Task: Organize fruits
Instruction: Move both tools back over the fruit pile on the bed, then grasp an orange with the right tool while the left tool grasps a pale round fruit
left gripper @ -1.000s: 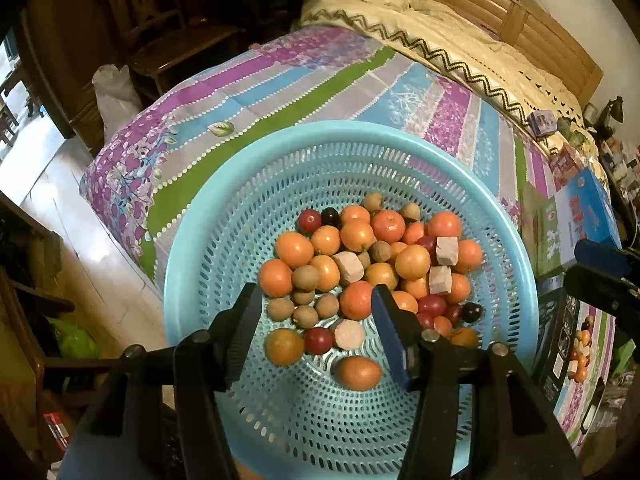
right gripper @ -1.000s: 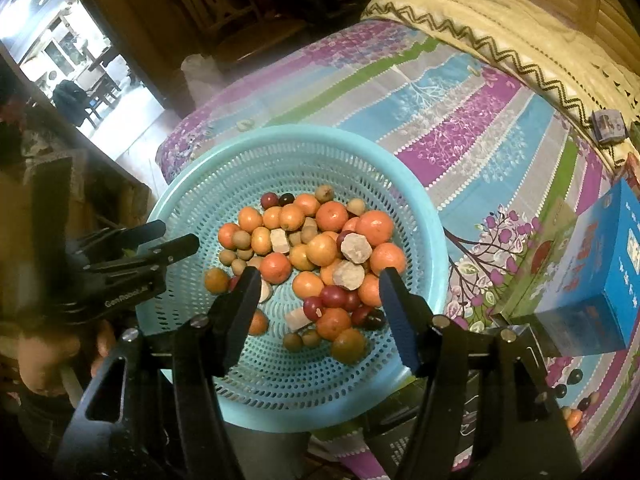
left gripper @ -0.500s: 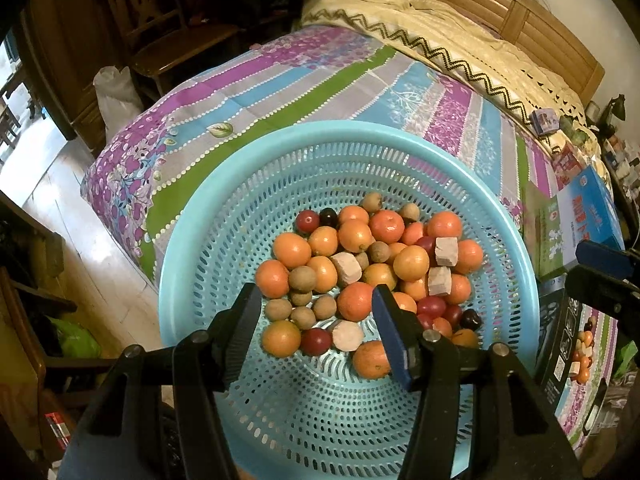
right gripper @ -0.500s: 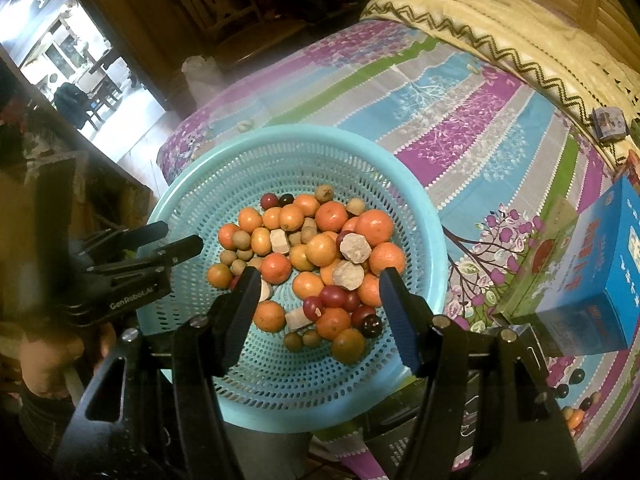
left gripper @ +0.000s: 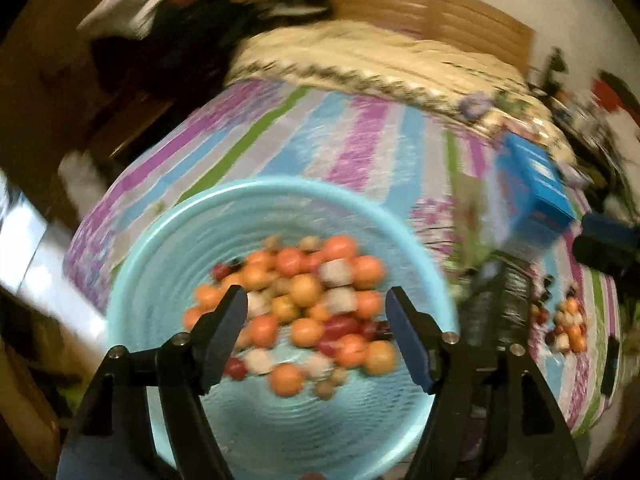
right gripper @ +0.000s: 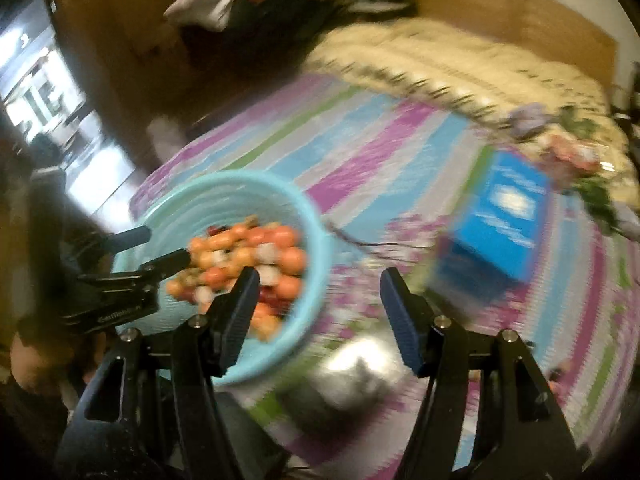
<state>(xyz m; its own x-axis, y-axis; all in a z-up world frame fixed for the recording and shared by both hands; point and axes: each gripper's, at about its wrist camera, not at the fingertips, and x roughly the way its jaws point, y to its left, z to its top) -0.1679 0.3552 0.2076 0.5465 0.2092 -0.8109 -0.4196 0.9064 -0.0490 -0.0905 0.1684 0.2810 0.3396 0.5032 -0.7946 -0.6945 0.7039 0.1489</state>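
Fruits (left gripper: 304, 312) sit piled in a light blue perforated basket (left gripper: 160, 280) at the near corner of the bed, on the striped purple, blue and green bedspread (left gripper: 360, 148). Mostly orange rounds, some dark red, a few pale chunks; both views are motion-blurred, so finer detail is unreadable.

Left gripper (left gripper: 316, 320) hangs over the basket, fingers opening, nothing pinched between them; the fruit pile shows through the gap.

Right gripper (right gripper: 318, 304) is off to the basket's right side, over the bedspread, fingers also opening and empty. Its left finger overlaps the basket rim in view; cannot tell if it touches.

Blue box (right gripper: 500, 228) lies on the bedspread, well apart from the basket. A second small heap of fruit (left gripper: 568, 324) sits on the bedspread past the left gripper's right finger.
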